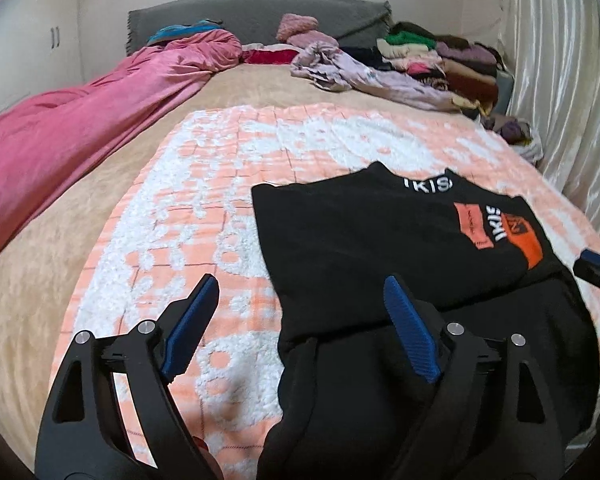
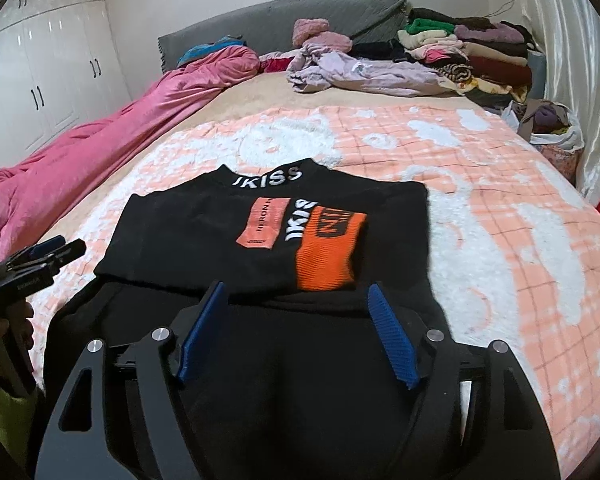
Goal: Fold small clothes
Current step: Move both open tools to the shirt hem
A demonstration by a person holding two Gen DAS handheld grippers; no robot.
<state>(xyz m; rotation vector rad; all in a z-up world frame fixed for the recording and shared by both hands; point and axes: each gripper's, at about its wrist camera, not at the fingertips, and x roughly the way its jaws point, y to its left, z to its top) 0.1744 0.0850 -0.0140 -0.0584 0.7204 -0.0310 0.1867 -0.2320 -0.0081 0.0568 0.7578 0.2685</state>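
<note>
A black top [image 2: 204,232] with white "JKISS" lettering and orange patches lies on the peach and white blanket [image 2: 480,200], its sleeves folded in over the chest. It also shows in the left wrist view [image 1: 360,240]. My left gripper [image 1: 300,292] is open and empty, hovering over the garment's lower left edge. My right gripper [image 2: 296,300] is open and empty, hovering above the lower middle of the garment. The left gripper shows at the left edge of the right wrist view [image 2: 48,252]. The right gripper's tip shows at the right edge of the left wrist view [image 1: 598,268].
A pink duvet [image 1: 80,128] lies along the left side of the bed. A lilac garment [image 2: 360,72] and a stack of folded clothes [image 2: 480,56] sit at the head, by a grey headboard [image 2: 280,20]. A bag of clothes [image 2: 552,124] sits near the curtain. White wardrobes [image 2: 40,60] stand on the left.
</note>
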